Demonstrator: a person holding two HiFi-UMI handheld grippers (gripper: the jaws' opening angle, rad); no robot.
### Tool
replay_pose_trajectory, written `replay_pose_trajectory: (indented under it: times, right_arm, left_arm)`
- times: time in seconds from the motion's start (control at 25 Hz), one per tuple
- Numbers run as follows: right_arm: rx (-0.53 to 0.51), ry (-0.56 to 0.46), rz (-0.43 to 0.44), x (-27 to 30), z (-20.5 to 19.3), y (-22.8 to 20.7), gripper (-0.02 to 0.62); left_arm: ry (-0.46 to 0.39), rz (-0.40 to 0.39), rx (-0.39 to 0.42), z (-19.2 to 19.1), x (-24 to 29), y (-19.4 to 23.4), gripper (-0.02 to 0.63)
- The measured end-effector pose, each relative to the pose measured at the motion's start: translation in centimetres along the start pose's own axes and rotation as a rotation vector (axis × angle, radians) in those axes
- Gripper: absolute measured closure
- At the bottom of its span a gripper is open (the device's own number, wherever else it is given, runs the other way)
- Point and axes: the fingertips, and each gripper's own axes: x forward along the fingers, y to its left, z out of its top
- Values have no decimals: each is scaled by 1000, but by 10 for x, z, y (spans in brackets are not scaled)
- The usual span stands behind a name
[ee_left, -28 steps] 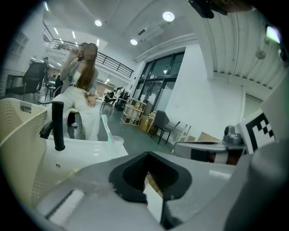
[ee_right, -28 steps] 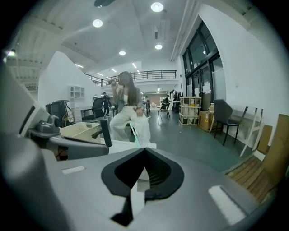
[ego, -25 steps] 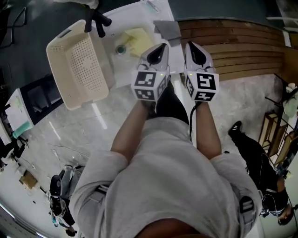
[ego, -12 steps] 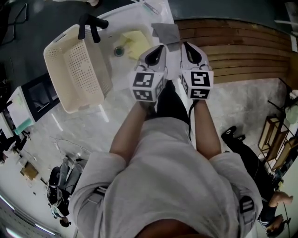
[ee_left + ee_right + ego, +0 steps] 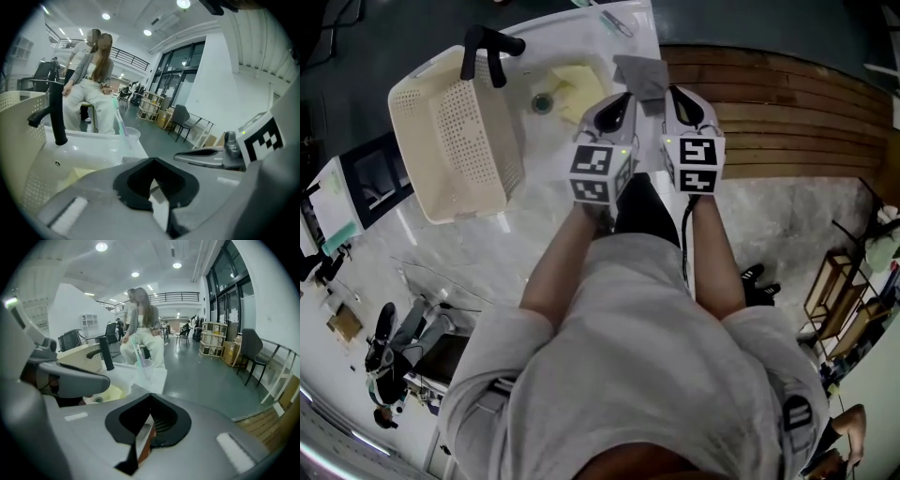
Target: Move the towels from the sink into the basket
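A yellow towel (image 5: 572,84) lies in the white sink (image 5: 546,58), beside the drain. A grey towel (image 5: 642,73) rests on the sink's right rim. The cream perforated basket (image 5: 455,131) stands left of the sink, next to the black faucet (image 5: 487,47). My left gripper (image 5: 623,97) and right gripper (image 5: 680,94) hover side by side over the sink's near edge, both shut and empty. The left gripper view shows the faucet (image 5: 56,117) and the basket (image 5: 18,140) ahead. The yellow towel (image 5: 110,392) also shows in the right gripper view.
A clear cup with a toothbrush (image 5: 143,365) stands at the sink's far corner. Wooden slats (image 5: 769,112) run to the right of the sink. People (image 5: 140,329) sit behind the sink. A marble floor (image 5: 441,262) lies below, with gear at the lower left.
The right gripper has edged slightly left and toward the sink. The left one has barely moved. Both stay shut and empty.
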Motion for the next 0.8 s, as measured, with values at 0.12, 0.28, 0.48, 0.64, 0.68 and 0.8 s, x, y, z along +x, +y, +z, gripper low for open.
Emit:
replay_pose_trajectory:
  times: [0.12,0.28,0.48,0.64,0.68,0.8]
  right_arm:
    - [-25,41,29,15,-2,2,500]
    - [-46,89,69,32,-8,5,474]
    - [-54,153,99,46,-25,8,445]
    - [-67,192,107,53,-37,11,445]
    - [-70,202,110,54,-41,11,445]
    - [-89,230,112,60,-50,10,453]
  left_arm:
    - [1,23,-5,-1,6,8,589]
    - [21,59,-26,-6,7,16,589]
    - [23,81,-37,-8,9,22,589]
    - [27,91,-47,-11,10,26,589]
    - [28,93,-49,-12,10,26,589]
    - [27,100,-51,-14,10,26,589]
